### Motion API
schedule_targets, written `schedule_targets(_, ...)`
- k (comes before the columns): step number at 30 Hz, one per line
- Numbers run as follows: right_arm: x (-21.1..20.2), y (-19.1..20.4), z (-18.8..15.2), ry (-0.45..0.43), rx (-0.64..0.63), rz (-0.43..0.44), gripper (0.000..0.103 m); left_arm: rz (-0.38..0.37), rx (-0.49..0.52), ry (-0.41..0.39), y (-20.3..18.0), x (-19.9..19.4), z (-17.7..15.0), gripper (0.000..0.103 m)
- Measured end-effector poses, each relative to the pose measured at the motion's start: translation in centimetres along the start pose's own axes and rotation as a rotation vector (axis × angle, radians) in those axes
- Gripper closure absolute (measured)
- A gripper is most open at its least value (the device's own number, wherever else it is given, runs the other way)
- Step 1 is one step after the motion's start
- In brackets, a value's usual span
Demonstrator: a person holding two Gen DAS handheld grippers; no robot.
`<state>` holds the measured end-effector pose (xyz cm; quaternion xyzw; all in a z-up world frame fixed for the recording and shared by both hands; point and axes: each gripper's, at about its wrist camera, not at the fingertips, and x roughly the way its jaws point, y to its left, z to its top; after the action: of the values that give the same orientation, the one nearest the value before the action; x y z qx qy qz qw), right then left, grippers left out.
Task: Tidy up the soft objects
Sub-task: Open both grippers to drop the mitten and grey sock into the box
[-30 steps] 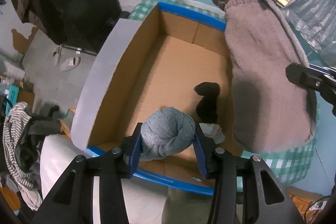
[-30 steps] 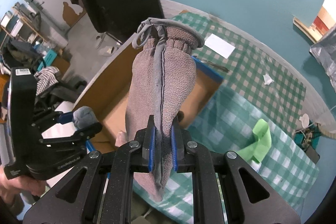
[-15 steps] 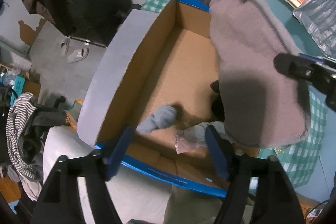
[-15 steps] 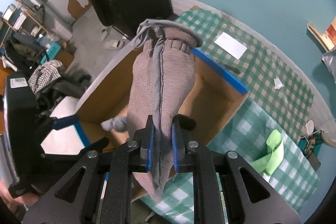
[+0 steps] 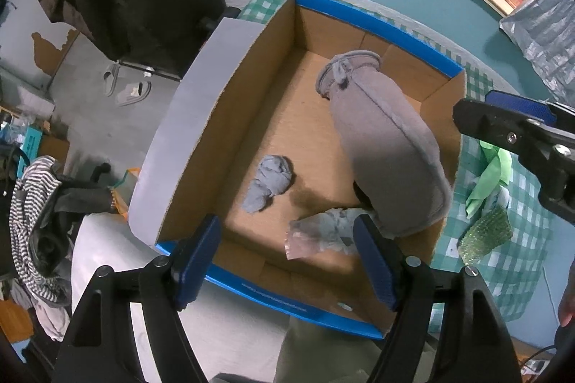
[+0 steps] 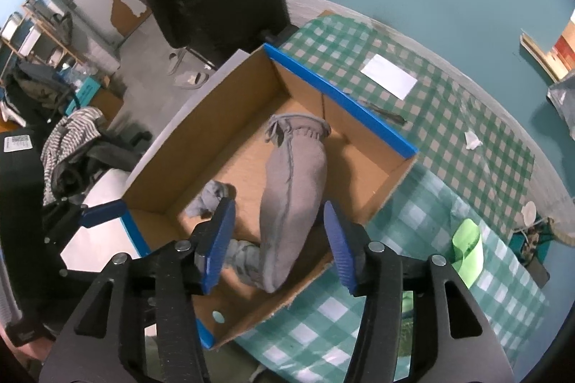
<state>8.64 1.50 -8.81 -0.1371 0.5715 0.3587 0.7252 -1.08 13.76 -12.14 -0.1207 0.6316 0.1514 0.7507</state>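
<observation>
A cardboard box [image 5: 230,110] with blue edges stands on a green checked tablecloth; it also shows in the right wrist view [image 6: 363,128]. Inside lie a taupe fleece mitten [image 5: 388,149], a rolled grey sock [image 5: 267,183] and a pale crumpled cloth [image 5: 323,234]. The mitten [image 6: 294,189] and the sock [image 6: 208,199] show in the right wrist view too. My left gripper [image 5: 287,261] is open and empty above the box's near edge. My right gripper [image 6: 276,239] is open and empty above the mitten's near end.
A light green cloth [image 5: 490,178] and a green sparkly piece [image 5: 485,235] lie on the tablecloth [image 6: 467,138] right of the box. A white paper [image 6: 388,81] lies farther back. A striped garment [image 5: 32,203] hangs left, beyond the table edge.
My left gripper opened and the grey sock fell into the box. Then my right gripper opened and the mitten dropped into the box.
</observation>
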Motion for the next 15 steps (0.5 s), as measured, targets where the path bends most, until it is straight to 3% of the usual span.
schedule_targets(6, -0.8, -1.2, -0.9, -0.009, 0.028, -0.02, 0.042, -0.017, 0.015, -0.005, -1.0, -0.5, -0.1, 0.026)
schedule_targets(15, -1.6, -3.7, -3.1, 0.006, 0.084, -0.048, 0.042, -0.037, 0.068, -0.008, -3.3, -0.8, -0.2, 0.026)
